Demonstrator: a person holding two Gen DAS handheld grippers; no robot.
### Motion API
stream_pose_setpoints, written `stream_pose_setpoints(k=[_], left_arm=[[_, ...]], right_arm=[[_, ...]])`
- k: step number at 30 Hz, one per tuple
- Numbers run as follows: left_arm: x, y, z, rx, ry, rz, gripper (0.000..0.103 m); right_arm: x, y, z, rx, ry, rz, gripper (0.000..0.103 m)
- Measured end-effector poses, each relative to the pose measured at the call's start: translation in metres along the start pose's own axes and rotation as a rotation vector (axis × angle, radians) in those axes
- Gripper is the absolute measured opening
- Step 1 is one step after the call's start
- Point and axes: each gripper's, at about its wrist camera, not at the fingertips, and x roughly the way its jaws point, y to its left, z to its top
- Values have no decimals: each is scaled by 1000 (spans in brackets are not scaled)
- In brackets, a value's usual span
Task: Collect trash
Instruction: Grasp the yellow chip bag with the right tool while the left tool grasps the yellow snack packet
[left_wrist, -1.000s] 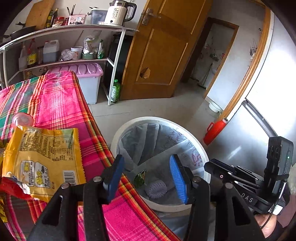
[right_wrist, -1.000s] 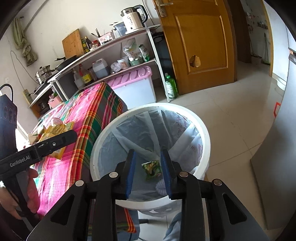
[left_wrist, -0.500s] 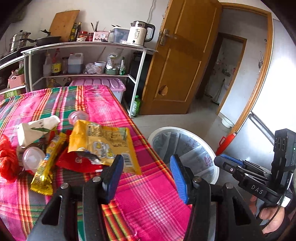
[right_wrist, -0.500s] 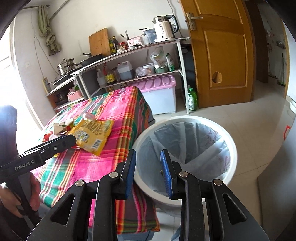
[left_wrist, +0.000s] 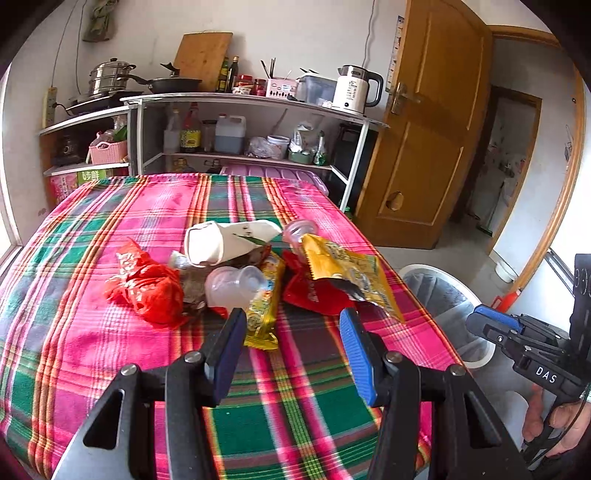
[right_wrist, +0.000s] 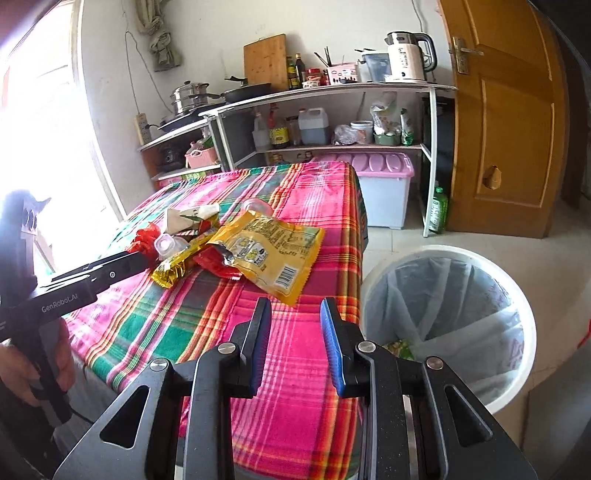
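A pile of trash lies on the plaid tablecloth (left_wrist: 129, 229): a big yellow snack bag (left_wrist: 351, 269) (right_wrist: 273, 251), a red wrapper (left_wrist: 317, 295), a crumpled red bag (left_wrist: 147, 284), a clear plastic cup (left_wrist: 232, 288), a narrow yellow wrapper (left_wrist: 264, 310) and a white paper carton (left_wrist: 229, 240). My left gripper (left_wrist: 291, 332) is open and empty, just short of the pile. My right gripper (right_wrist: 293, 321) is open and empty over the table's near right edge. The white lined trash bin (right_wrist: 447, 325) (left_wrist: 439, 291) stands on the floor right of the table, with scraps inside.
A shelf rack (left_wrist: 251, 99) with bottles, pots and a kettle (left_wrist: 354, 88) stands behind the table. A pink-lidded storage box (right_wrist: 376, 184) sits under it. A wooden door (right_wrist: 506, 110) is at the right. A window is on the left.
Both grippers have swung from over the bin back left toward the table. The trash pile now lies ahead of the left gripper. Both stay open and empty.
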Motion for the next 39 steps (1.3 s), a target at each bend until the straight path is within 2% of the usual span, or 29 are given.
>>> stream_pose_setpoints(k=[3, 6, 18, 25, 32, 36, 38, 39], left_arm=[[1, 13, -1, -23, 2, 24, 55], [4, 22, -2, -40, 6, 26, 55], [34, 25, -6, -47, 98, 13, 55], [49, 23, -5, -31, 146, 32, 54], [57, 21, -9, -16, 174, 42, 34], [58, 17, -8, -3, 170, 37, 33], [57, 16, -8, 0, 167, 27, 32], [56, 16, -8, 2, 165, 21, 31]], right_arm=[[8, 8, 3, -27, 11, 7, 32], [16, 15, 6, -57, 23, 15, 45], [56, 34, 19, -157, 85, 19, 46], [78, 36, 19, -204, 134, 8, 46], [94, 35, 24, -220, 160, -7, 46], [101, 40, 27, -240, 165, -2, 46], [102, 41, 28, -247, 167, 8, 38], [103, 42, 27, -247, 169, 12, 24]])
